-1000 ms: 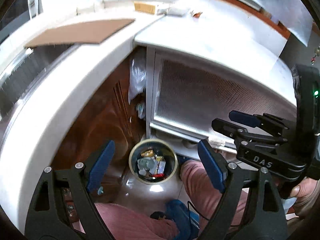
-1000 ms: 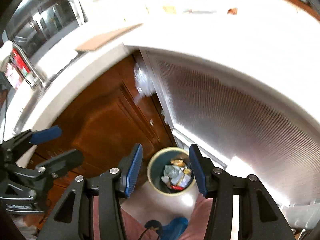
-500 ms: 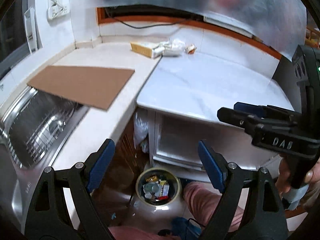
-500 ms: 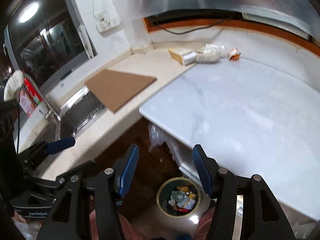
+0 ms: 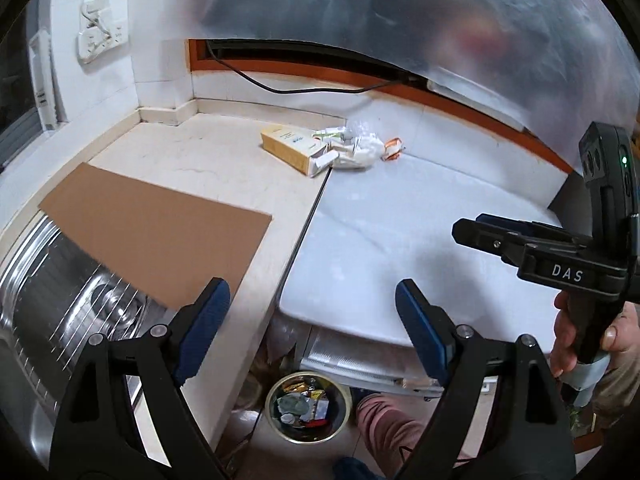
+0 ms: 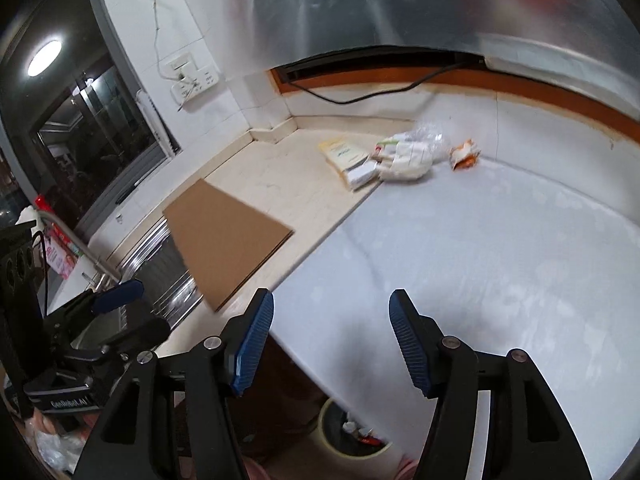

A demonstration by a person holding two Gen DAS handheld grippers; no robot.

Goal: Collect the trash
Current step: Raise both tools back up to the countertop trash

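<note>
Left wrist view, from left to right: steel sink (image 5: 52, 300) off the left finger, partly covered by a flat cardboard sheet (image 5: 160, 236) lying ahead-left of the left gripper (image 5: 312, 320). Jaws spread wide, nothing between them. Straight ahead and well apart, at the back of the counter (image 5: 224, 160): a yellow carton (image 5: 290, 146), a crumpled white bag (image 5: 360, 150) touching it, and an orange wrapper (image 5: 394, 149) just beside the bag. Below, between the fingers, a round trash bin (image 5: 308, 408) on the floor, holding scraps. Off to the right, the right gripper (image 5: 472, 228), held in a hand (image 5: 588, 340).

Right wrist view, left to right: left gripper low at the left edge, cardboard sheet ahead-left, white tabletop (image 6: 480, 260) ahead. Right gripper jaws likewise wide apart and empty. Carton, bag and wrapper far ahead, near the back wall. Bin rim under the table edge, below the fingers.
</note>
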